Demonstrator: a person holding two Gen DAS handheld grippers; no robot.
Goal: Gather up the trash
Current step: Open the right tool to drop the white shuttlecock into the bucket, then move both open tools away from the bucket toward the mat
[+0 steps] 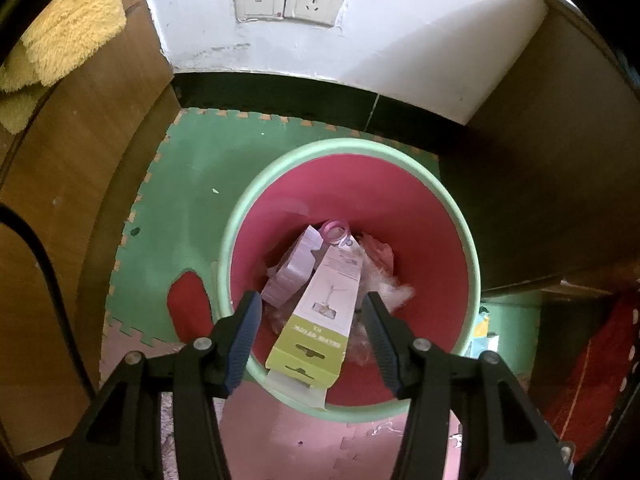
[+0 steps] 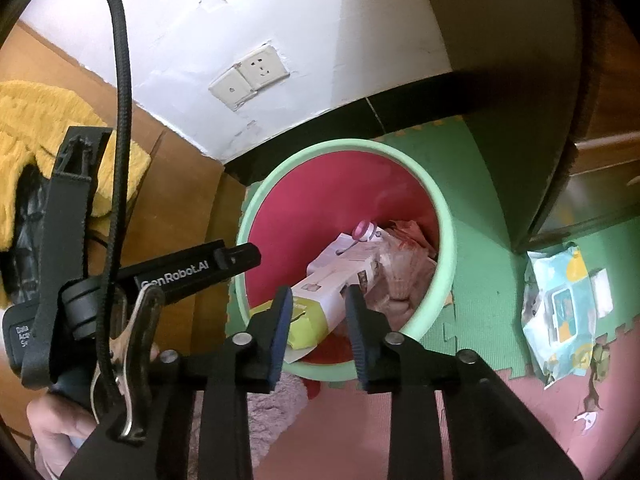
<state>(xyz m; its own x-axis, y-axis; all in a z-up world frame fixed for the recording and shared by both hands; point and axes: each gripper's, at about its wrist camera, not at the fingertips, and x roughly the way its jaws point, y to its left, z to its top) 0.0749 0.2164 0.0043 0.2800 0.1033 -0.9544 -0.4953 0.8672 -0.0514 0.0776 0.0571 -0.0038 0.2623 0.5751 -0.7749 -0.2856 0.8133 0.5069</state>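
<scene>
**Box half over the rim, one packet not yet collected**

Foam floor mats [image 1: 192, 184] in green and pink run to a white wall with sockets [image 1: 290, 0], and on them stands the bin [image 1: 466, 240], green-rimmed and red inside, directly ahead of both our grippers.

To our far left a brown cabinet [image 1: 80, 152] carries a yellow fluffy cloth [image 1: 68, 28]. Our left gripper [image 1: 312, 312] hangs above the bin, jaws moderately apart and empty. Below and between its fingers lies the long carton [image 1: 320, 320], its yellow-green end propped on the near rim. We judge it could tip out onto the mat if a finger nudges that end.

Our right gripper [image 2: 316, 308] is parted too, pads clear of the carton [image 2: 340, 292] beneath them. Well off to its right a blue-and-white packet [image 2: 560, 312] lies on the mat beside dark furniture [image 2: 580, 140]. Reaching across for it, we risk clipping the bin's rim, or snagging the left gripper's black cable [image 2: 120, 120].
</scene>
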